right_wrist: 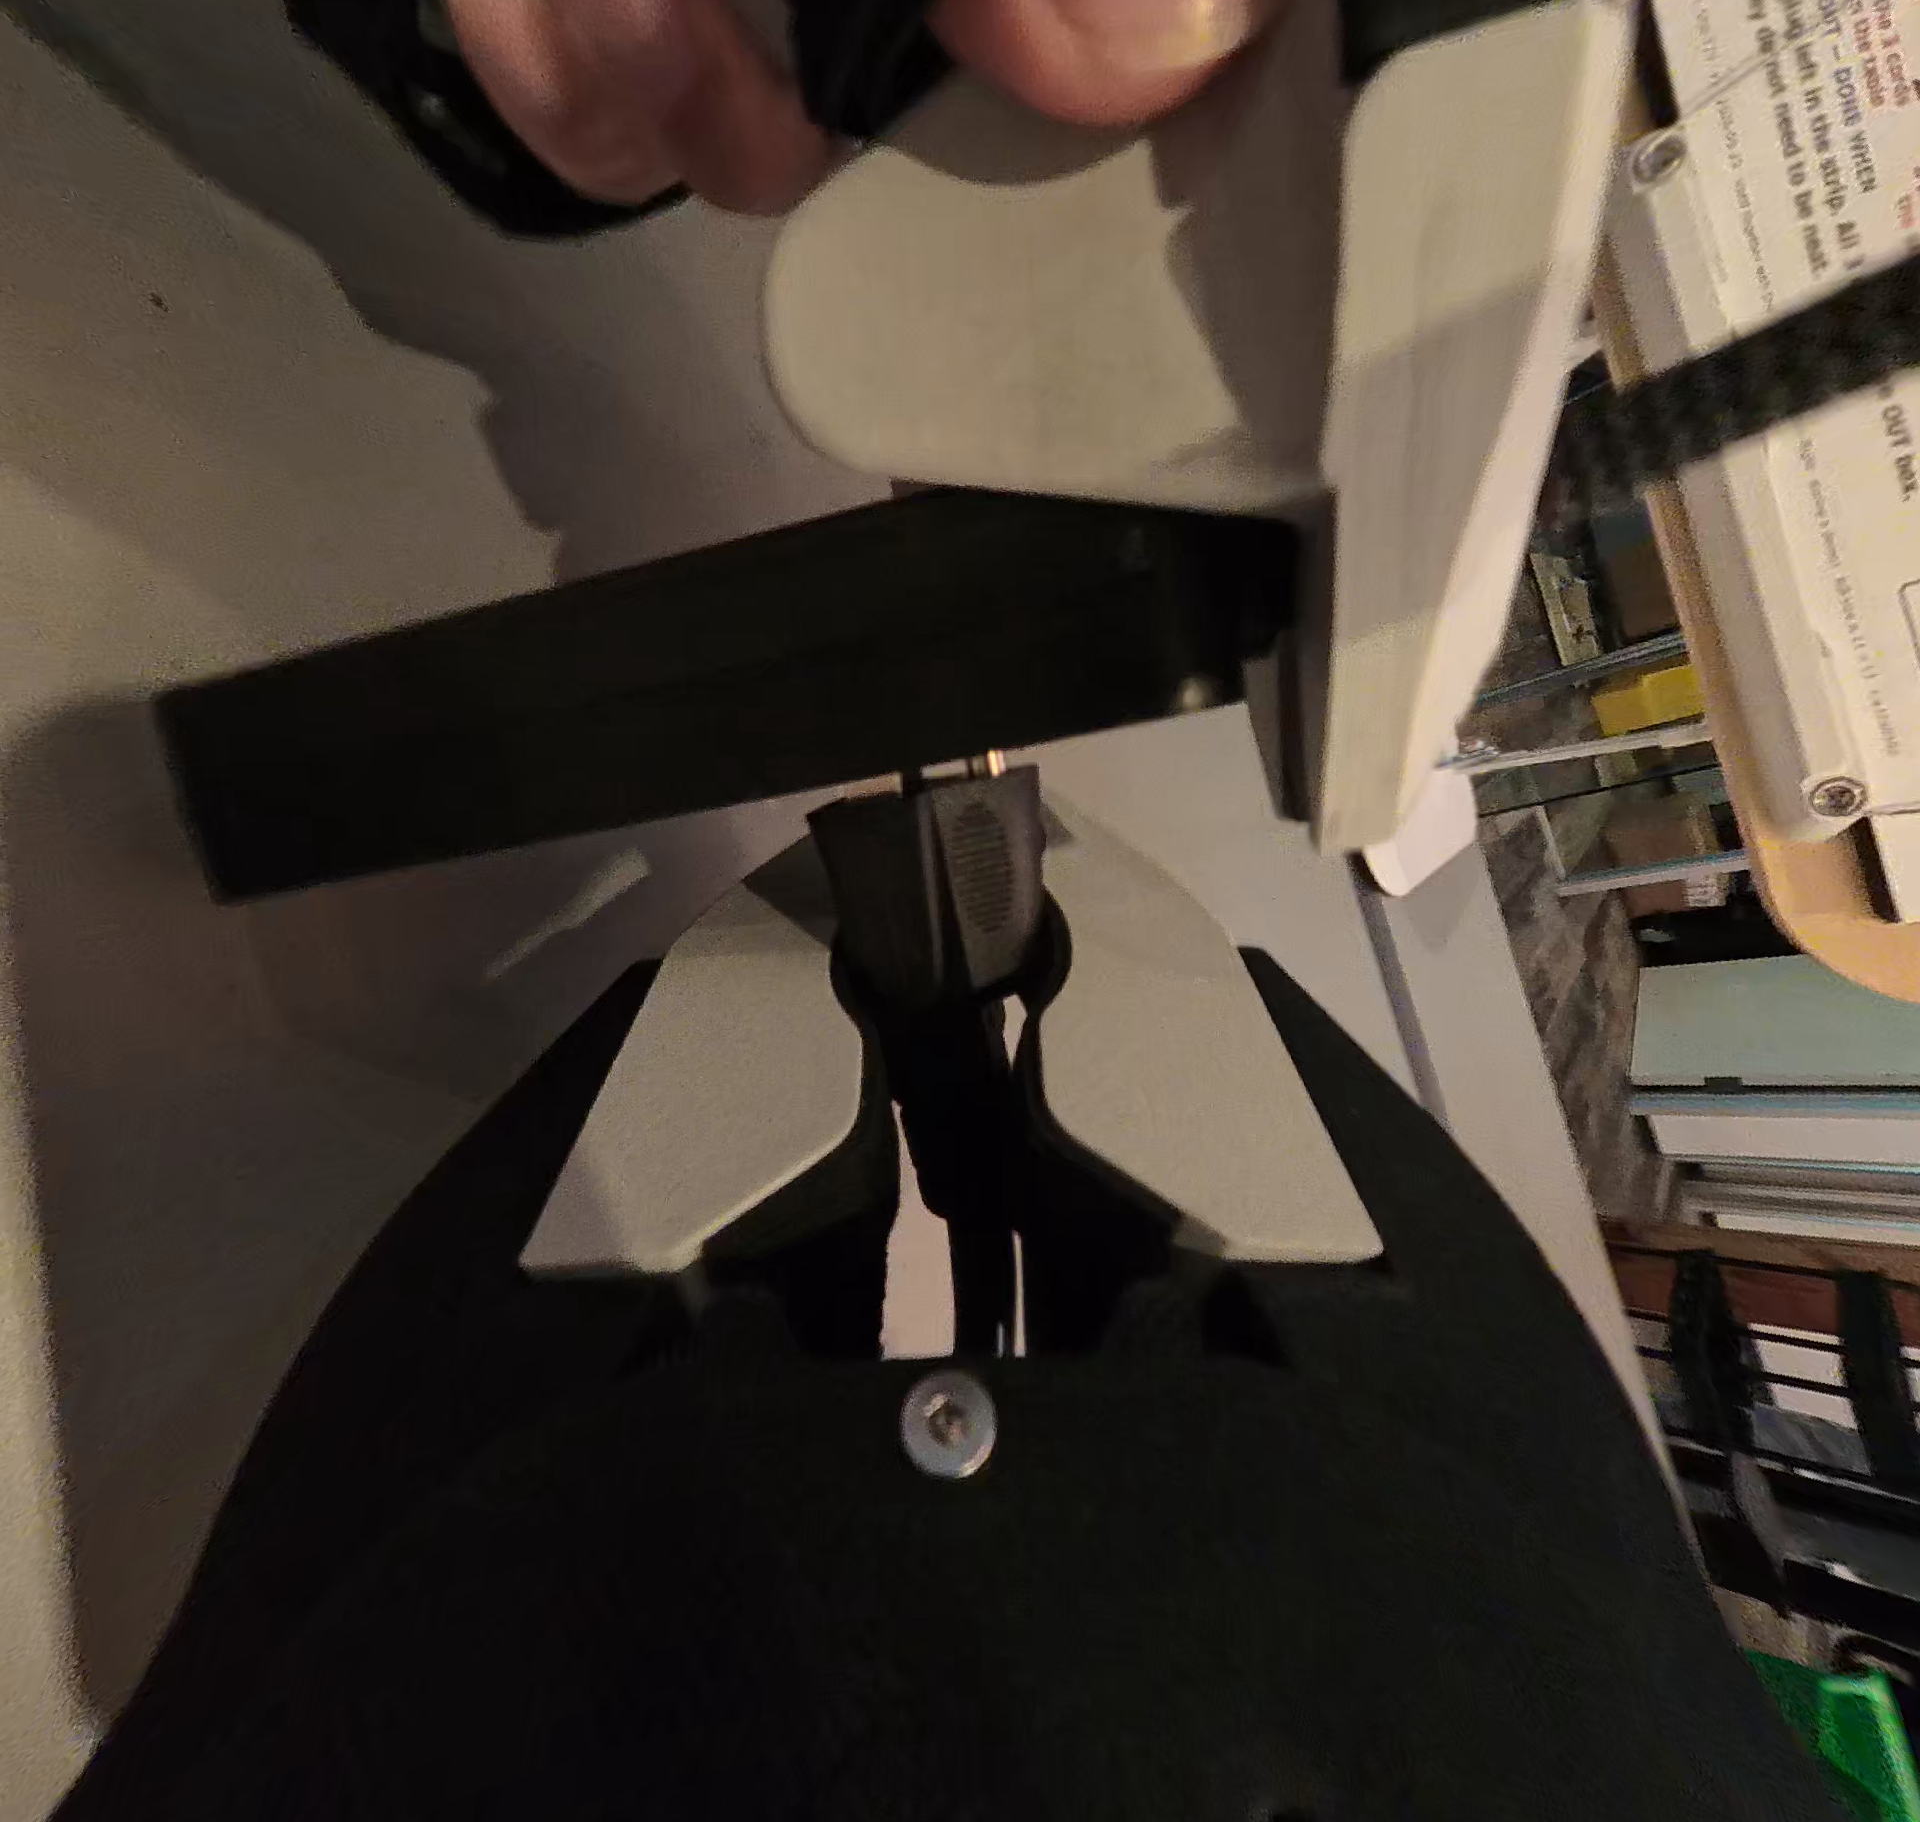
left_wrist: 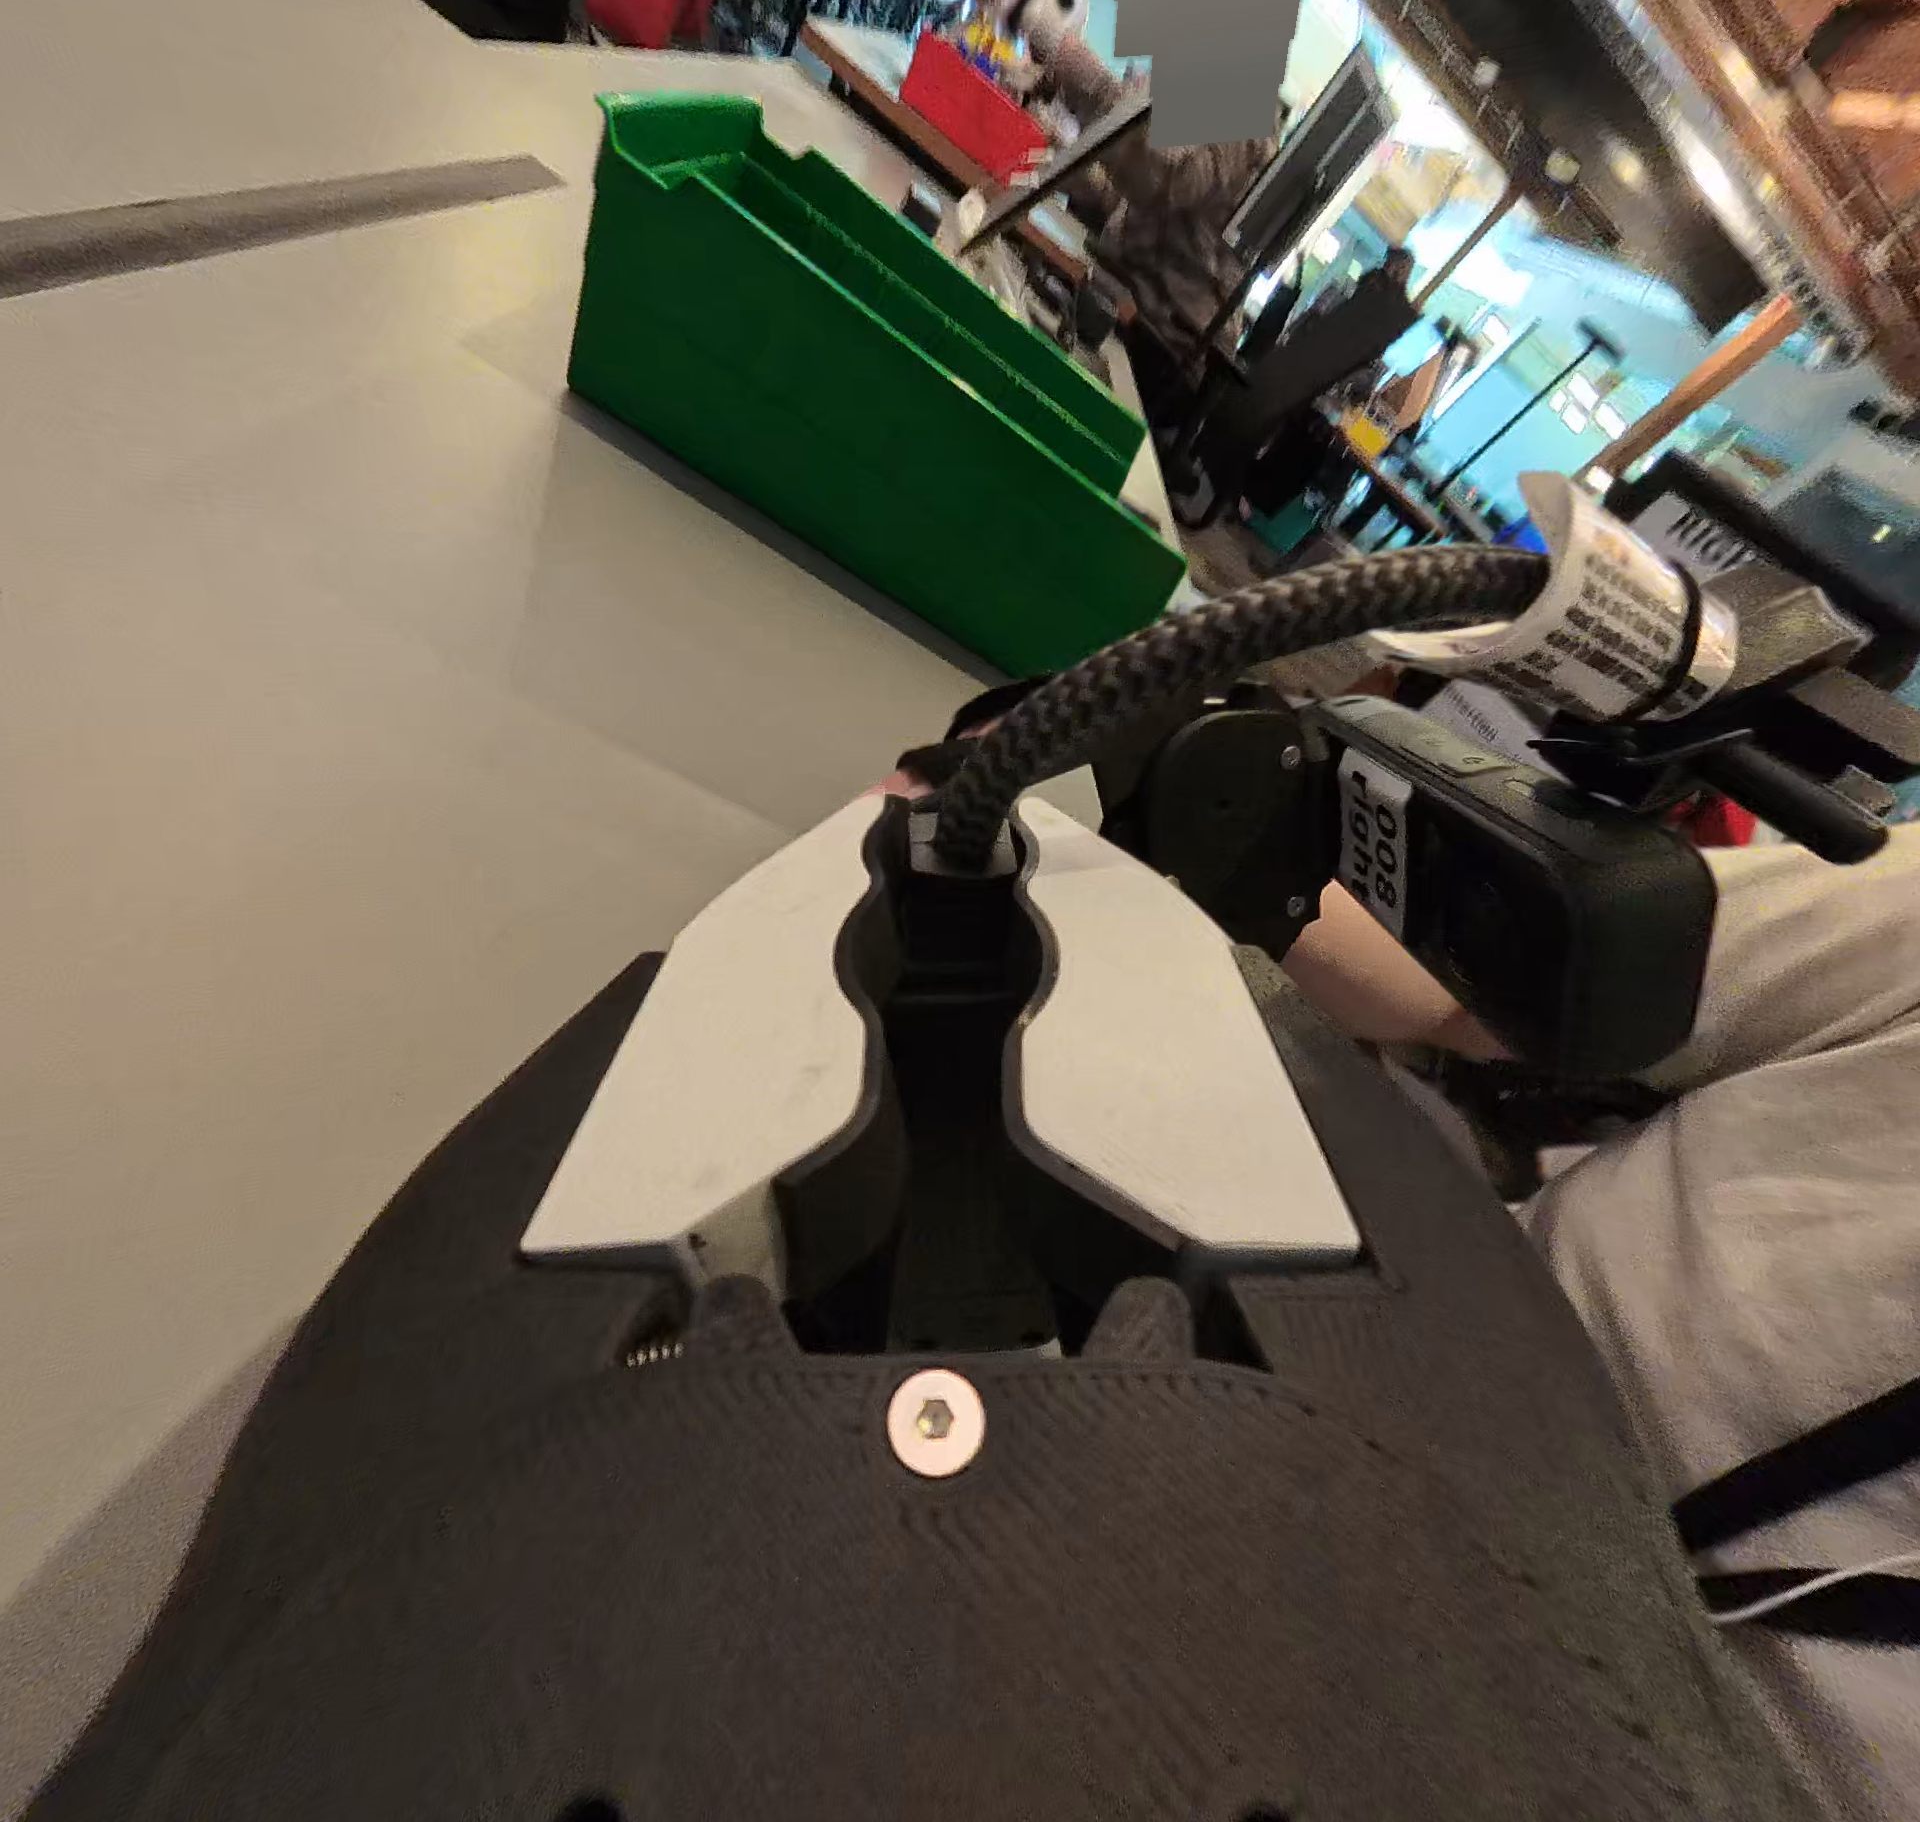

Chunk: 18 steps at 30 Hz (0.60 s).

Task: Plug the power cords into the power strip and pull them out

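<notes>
We've got a plain grey worktop (left_wrist: 260, 733) here, with a green plastic bin (left_wrist: 831, 401) sitting directly on it.

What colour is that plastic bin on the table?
Green bin, clearest in the left wrist view.

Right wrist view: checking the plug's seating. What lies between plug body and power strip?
Only short bare metal prongs between plug and strip, in the right wrist view.

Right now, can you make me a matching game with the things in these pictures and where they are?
Things:
1. black plug
2. power strip
3. green bin
4. paper tag

Places:
A. wrapped around the braided cord
B. standing on the table
C. pinched in the right gripper
D. held by the left gripper

Pairs: 1-C, 2-D, 3-B, 4-A
</notes>
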Tool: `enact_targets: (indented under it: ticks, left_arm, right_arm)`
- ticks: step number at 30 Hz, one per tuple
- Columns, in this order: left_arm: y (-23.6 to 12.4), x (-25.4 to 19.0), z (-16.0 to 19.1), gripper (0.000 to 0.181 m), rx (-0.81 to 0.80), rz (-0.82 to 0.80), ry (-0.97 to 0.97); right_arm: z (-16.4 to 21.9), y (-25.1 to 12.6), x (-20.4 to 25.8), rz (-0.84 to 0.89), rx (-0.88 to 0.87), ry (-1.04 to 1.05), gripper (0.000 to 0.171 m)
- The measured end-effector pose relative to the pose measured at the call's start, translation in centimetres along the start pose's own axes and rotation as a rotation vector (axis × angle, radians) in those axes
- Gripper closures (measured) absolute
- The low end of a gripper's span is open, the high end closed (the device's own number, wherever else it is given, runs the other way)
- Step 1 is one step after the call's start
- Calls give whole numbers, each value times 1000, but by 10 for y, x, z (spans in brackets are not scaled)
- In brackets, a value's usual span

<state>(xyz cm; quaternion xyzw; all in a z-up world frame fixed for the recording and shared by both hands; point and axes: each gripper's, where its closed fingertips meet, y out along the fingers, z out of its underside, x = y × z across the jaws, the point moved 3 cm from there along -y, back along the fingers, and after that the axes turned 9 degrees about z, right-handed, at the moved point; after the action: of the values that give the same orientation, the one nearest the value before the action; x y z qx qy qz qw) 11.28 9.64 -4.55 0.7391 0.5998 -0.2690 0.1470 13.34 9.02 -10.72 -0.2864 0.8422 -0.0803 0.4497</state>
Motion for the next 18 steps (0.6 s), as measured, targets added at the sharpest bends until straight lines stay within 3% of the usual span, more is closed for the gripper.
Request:
enact_targets:
  ticks: [3, 18]
  left_arm:
    - [-3, 3, 1, 166, -62, 31, -43]
    - [-5, -11, 9, 165, -59, 8, -2]
  right_arm:
    - [1, 0, 2, -17, -2, 55, 149]
    - [-3, -9, 11, -73, -50, 150, 150]
